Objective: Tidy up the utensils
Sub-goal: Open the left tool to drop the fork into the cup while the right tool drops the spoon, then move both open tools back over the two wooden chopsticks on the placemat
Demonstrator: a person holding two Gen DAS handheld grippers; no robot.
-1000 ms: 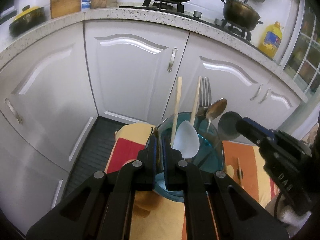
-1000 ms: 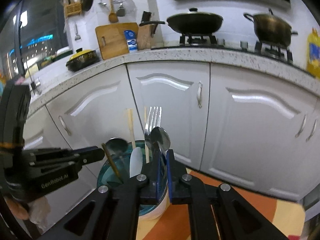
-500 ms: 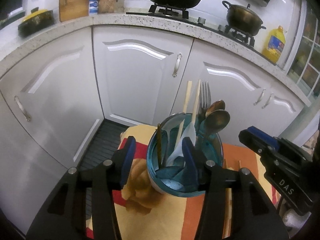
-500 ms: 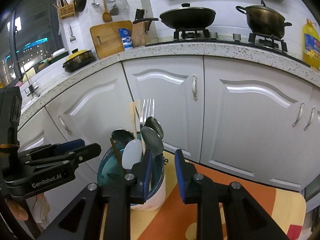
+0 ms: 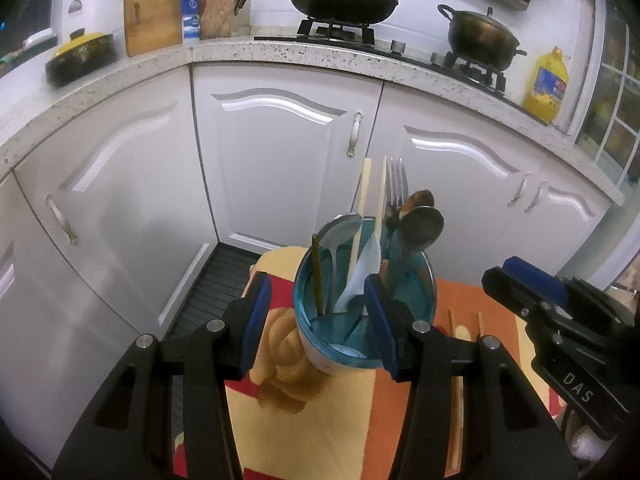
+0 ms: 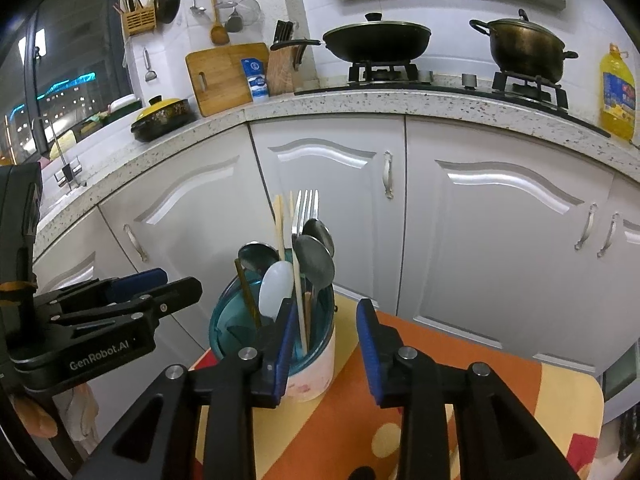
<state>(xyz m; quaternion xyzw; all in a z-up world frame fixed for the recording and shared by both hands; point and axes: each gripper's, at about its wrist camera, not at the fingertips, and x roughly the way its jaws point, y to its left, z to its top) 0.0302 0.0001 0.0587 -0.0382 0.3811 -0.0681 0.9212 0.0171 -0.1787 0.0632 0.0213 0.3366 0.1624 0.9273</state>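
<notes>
Left gripper (image 5: 316,312) jaws wide, right gripper (image 6: 324,344) jaws just opened partway; both empty. Teal-lined round utensil cup (image 6: 316,368) sits on the orange-yellow cloth (image 6: 460,364) at right's 11 o'clock, left's 12; handles stand upright. Loose wooden chopsticks (image 5: 454,396) lie at left's 3 o'clock, lengthwise away, left nearer. Writing: "GenRobot.AI", "DAS".

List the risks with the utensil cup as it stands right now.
1. The cup stands near the table's edge, packed with tall utensils like the fork; a bump might tip it off.
2. The open left tool straddles the cup, so pulling back crooked may drag it.
3. Chopsticks left on the cloth could roll.
</notes>
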